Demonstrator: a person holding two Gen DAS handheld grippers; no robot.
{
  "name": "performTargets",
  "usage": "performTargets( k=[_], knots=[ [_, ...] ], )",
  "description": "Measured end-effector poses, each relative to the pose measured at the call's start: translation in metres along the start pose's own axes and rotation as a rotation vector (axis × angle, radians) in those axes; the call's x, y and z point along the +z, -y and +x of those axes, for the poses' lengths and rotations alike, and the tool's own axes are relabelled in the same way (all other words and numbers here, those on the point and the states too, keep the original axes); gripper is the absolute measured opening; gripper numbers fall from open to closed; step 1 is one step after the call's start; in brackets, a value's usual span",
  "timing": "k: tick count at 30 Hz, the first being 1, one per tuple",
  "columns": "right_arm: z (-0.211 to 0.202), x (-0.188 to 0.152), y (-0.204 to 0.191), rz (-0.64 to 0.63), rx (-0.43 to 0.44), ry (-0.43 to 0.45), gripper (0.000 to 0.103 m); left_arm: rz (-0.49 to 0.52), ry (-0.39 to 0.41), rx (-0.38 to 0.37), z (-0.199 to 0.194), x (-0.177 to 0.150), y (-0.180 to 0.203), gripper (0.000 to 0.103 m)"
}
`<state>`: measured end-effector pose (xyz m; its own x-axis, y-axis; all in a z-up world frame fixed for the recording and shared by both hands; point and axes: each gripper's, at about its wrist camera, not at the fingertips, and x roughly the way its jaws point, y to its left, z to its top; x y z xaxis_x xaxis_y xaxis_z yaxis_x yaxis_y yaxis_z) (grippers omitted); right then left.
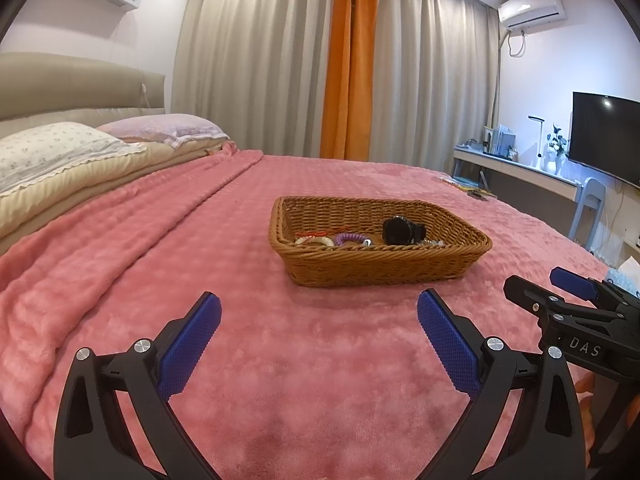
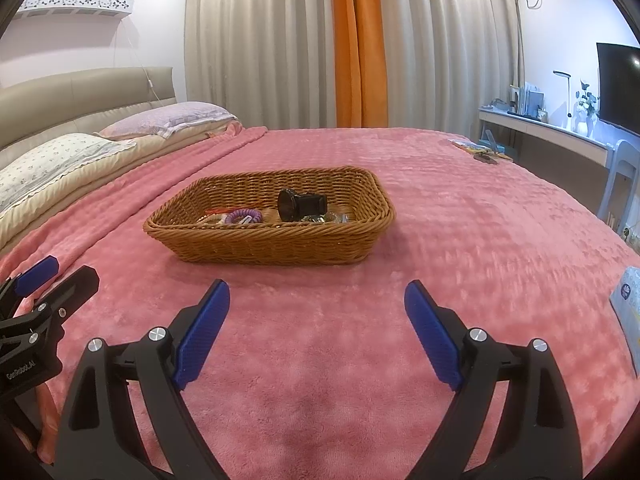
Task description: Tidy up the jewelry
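Note:
A brown wicker basket [image 1: 384, 268] [image 2: 272, 246] sits on the pink blanket in the middle of the bed. It holds a black watch [image 1: 402, 230] [image 2: 301, 205], a purple coil bracelet [image 1: 352, 237] [image 2: 244, 215], a pale bead bracelet [image 1: 314, 241] and a red cord [image 1: 320, 233]. My left gripper [image 1: 319, 308] is open and empty, low over the blanket in front of the basket. My right gripper [image 2: 317, 294] is open and empty, also short of the basket. Each gripper shows at the edge of the other's view.
Pillows [image 1: 52, 148] and a padded headboard [image 1: 72, 84] lie at the left. Curtains [image 1: 280, 60] hang behind the bed. A desk [image 1: 516, 168] with a TV [image 1: 604, 140] and a chair [image 1: 588, 204] stands at the right. Small items [image 2: 480, 150] lie at the bed's far right, a paper card [image 2: 630, 308] at the right edge.

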<state>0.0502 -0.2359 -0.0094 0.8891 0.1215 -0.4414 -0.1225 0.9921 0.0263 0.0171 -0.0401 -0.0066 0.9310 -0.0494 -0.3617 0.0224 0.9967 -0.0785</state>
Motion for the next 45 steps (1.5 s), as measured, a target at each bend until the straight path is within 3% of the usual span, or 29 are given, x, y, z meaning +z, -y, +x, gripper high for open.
performTargets(
  k=[45],
  knots=[
    [0.0002,0.0008,0.0010,0.000,0.001,-0.002,0.087,0.002,-0.004,0.000,-0.0007,0.0013,0.0008,0.095]
  ],
)
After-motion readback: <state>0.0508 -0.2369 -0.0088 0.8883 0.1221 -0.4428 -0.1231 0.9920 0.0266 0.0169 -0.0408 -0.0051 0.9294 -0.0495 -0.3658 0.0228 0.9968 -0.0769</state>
